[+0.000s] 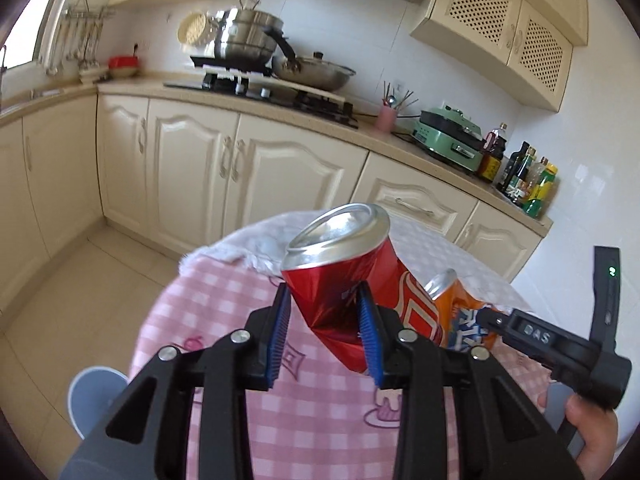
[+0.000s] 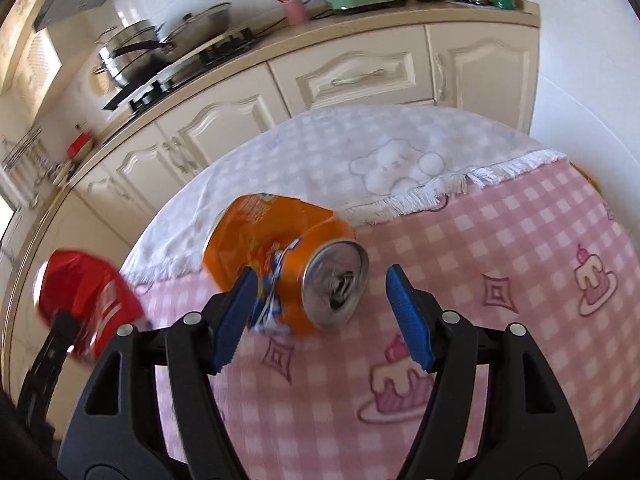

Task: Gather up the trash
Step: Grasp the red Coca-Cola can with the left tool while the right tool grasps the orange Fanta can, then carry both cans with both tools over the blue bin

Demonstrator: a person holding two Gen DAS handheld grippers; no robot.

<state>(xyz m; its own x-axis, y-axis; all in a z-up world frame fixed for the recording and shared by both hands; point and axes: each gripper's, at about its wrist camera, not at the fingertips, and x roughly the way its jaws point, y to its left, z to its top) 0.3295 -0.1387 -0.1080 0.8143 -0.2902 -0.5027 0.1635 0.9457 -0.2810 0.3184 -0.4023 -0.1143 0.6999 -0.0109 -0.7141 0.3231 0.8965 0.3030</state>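
Observation:
My left gripper (image 1: 325, 330) is shut on a crushed red can (image 1: 340, 264) and holds it above the round table; the can also shows at the left of the right wrist view (image 2: 86, 300). A crushed orange can (image 2: 280, 264) lies on its side on the pink checked tablecloth (image 2: 500, 240), its silver top facing me. My right gripper (image 2: 320, 316) is open, its blue pads on either side of the orange can's near end, the left pad (image 2: 234, 320) close to it. In the left wrist view the orange can (image 1: 456, 312) lies behind the red can, with the right gripper's tip at it.
A white fringed cloth (image 2: 360, 160) covers the table's far half. Cream kitchen cabinets (image 1: 256, 168) and a counter with stove, pots (image 1: 248, 40), a green cooker (image 1: 452, 140) and bottles (image 1: 528, 180) stand behind. A grey round bin or stool (image 1: 96, 396) sits on the tiled floor at the left.

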